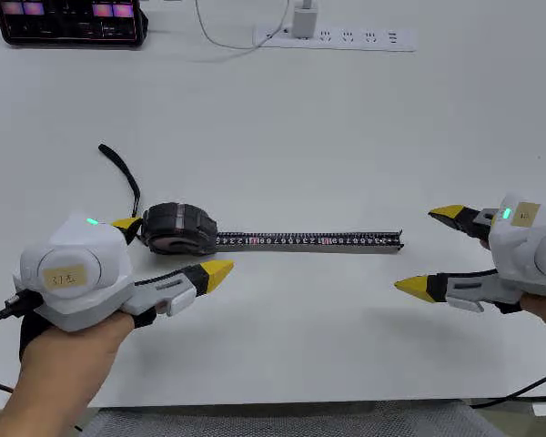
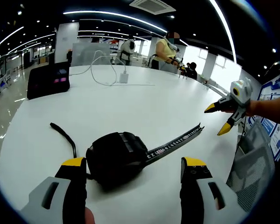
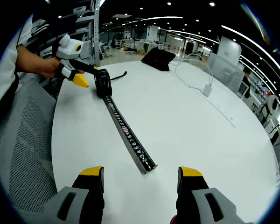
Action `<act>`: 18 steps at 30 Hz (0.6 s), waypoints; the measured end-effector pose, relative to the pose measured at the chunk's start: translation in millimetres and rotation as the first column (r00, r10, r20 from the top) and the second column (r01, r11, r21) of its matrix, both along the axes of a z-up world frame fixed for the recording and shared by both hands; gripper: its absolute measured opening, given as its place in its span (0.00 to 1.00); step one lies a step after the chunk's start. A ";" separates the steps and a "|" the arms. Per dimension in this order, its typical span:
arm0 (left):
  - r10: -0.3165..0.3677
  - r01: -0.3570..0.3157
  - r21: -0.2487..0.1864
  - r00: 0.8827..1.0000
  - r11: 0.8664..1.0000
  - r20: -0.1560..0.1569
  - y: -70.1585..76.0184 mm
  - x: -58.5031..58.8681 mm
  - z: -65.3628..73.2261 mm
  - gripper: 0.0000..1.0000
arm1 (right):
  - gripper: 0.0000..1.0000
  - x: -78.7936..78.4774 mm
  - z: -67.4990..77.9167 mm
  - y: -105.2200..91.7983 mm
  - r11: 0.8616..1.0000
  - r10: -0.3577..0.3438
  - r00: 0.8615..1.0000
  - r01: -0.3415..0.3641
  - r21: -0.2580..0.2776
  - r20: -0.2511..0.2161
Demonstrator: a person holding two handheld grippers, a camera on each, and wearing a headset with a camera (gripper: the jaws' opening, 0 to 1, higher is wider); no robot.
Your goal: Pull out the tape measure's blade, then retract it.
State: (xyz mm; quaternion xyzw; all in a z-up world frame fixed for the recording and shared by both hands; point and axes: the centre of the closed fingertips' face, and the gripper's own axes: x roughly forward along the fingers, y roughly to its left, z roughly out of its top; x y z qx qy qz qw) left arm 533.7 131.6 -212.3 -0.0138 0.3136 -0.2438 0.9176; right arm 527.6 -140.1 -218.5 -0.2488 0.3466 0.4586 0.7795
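Matt black tape measure (image 1: 177,229), smooth white table (image 1: 346,118)

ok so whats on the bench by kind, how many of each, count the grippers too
grippers: 2, the left gripper and the right gripper
tape measure: 1
power strip: 1
charger: 1
black screen device: 1
total: 6

Bright, even overhead light is flooding the white table (image 1: 346,137), and the tape measure (image 1: 177,229) is casting only a soft, faint shadow. In both gripper views the fisheye is bending the ceiling strip lights (image 2: 93,12) into arcs. The glossy floor (image 2: 4,119) is glaring with reflections, and the far background is softening slightly.
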 end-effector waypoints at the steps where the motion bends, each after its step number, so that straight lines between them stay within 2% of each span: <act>1: 0.007 -0.007 -0.001 1.000 1.000 0.000 0.0 0.8 0.0 0.80 | 0.59 1.1 -1.5 -1.0 1.000 0.013 1.000 -0.013 -0.013 -0.006; 8: 0.045 -0.045 0.001 0.999 0.999 -0.006 0.0 4.4 -2.8 0.79 | 0.55 7.1 -6.0 -2.0 0.996 0.072 0.997 -0.073 -0.048 -0.033; 13: 0.071 -0.071 -0.018 0.997 0.997 -0.014 1.1 8.1 -4.9 0.78 | 0.50 9.3 -10.6 -1.1 0.990 0.119 0.991 -0.123 -0.073 -0.055; 18: 0.085 -0.085 -0.020 0.996 0.996 -0.018 1.7 10.1 -5.8 0.76 | 0.47 11.7 -15.8 -2.4 0.982 0.152 0.985 -0.160 -0.097 -0.080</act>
